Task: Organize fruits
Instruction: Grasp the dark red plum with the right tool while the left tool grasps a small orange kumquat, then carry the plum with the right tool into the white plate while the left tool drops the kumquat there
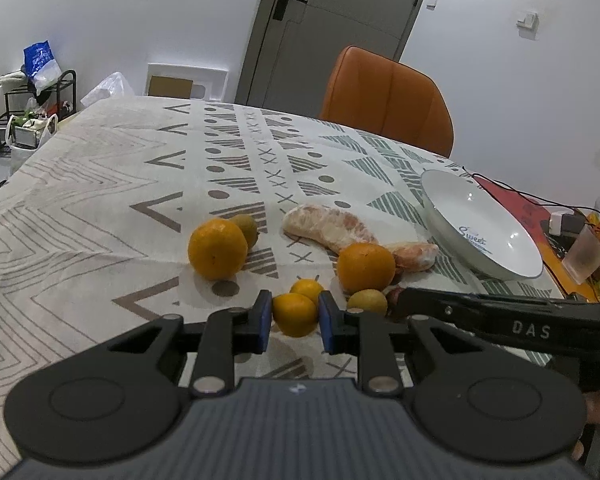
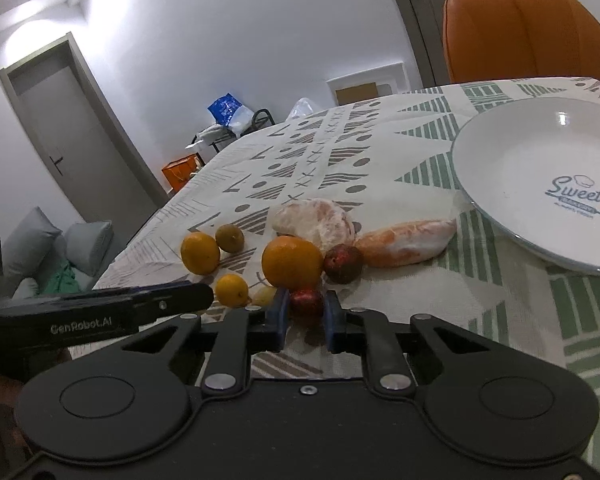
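Fruit lies in a cluster on the patterned tablecloth (image 1: pixel 100 168). My left gripper (image 1: pixel 295 320) is shut on a small orange (image 1: pixel 294 314), its blue pads touching both sides. Behind it sit another small orange (image 1: pixel 307 289), two large oranges (image 1: pixel 217 249) (image 1: pixel 365 267), a yellow-green fruit (image 1: pixel 366 302) and two peeled pomelo segments (image 1: pixel 328 228) (image 1: pixel 416 256). My right gripper (image 2: pixel 306 316) is shut on a small red fruit (image 2: pixel 306 302). A second dark red fruit (image 2: pixel 342 264) rests beside the large orange (image 2: pixel 292 262). The empty white plate (image 2: pixel 540 152) stands to the right.
An orange chair (image 1: pixel 388 96) stands at the table's far edge. Cables, a red mat and a plastic cup (image 1: pixel 586 258) lie past the plate on the right. A greenish fruit (image 1: pixel 246 228) sits behind the left large orange. The two grippers are close, side by side.
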Demonstrator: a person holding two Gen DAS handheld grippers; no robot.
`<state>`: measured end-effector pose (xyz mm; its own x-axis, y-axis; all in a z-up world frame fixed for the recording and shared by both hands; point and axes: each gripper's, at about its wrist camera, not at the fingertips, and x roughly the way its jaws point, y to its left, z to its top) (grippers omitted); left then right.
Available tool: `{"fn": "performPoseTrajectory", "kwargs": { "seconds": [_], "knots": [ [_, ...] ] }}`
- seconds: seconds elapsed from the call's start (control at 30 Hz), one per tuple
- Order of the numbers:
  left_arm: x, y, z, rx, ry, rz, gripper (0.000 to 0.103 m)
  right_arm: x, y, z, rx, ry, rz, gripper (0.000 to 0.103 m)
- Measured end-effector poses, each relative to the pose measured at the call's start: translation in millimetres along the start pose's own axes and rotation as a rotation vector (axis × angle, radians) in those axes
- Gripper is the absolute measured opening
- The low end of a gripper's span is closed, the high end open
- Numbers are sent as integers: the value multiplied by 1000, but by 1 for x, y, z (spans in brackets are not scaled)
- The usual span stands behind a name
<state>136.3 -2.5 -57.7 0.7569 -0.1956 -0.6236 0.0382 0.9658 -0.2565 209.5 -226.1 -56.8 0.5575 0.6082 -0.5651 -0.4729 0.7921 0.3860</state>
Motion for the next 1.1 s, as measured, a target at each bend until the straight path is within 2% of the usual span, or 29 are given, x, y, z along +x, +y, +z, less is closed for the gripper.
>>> {"fn": "performPoseTrajectory", "kwargs": {
  "seconds": [0.27,0.53,0.73,1.1],
  "knots": [
    [3,-19,7,40,-16,-26,23,-28,-10,-1,13,-50,-25,16],
    [13,-47,17,81,-5,-121,23,-60,-25,2,29,-122,-89,16],
    [19,-73,31,144,-27,-144,23,-81,-42,6,57,-185,-123,16],
    [33,-104,38,181,-21,-161,23,-103,-72,7,93,-243,-182,17]
  ]
}}
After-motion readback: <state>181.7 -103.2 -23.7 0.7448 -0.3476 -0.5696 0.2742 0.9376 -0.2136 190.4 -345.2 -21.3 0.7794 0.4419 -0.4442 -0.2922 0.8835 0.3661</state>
